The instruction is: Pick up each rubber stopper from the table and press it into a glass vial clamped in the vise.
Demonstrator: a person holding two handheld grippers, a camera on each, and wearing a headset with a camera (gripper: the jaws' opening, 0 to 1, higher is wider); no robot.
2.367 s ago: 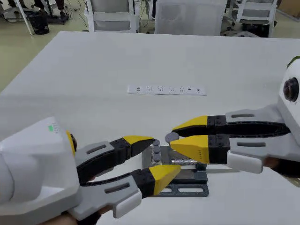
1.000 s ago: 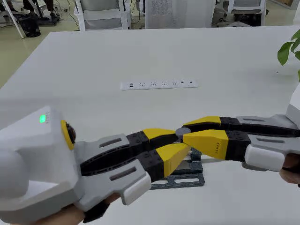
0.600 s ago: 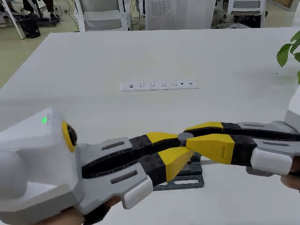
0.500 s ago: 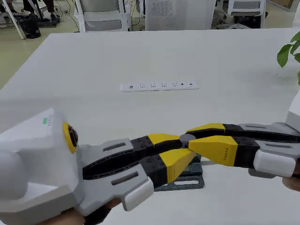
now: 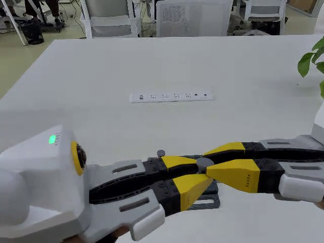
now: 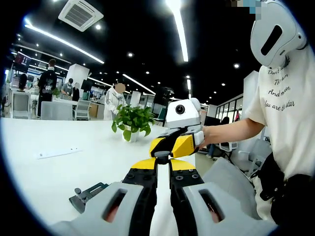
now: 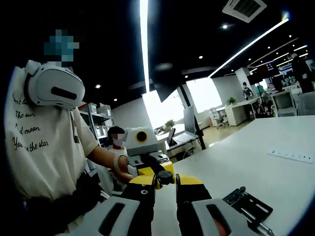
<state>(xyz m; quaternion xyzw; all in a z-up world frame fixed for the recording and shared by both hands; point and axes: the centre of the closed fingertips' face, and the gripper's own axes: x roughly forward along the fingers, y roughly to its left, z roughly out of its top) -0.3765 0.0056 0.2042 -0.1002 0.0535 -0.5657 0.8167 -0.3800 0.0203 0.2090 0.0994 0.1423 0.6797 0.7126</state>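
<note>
Bright, even light on the white table (image 5: 101, 76); ceiling strip lights (image 6: 177, 24) glare; both gripper views bend at edges.

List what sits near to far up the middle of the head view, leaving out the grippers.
vise → power strip → mesh-backed chair

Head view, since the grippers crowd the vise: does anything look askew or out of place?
Nothing stands out. The right gripper pinches a grey stopper over the vise, which sits flat on the table, though the grippers hide most of it.
</note>
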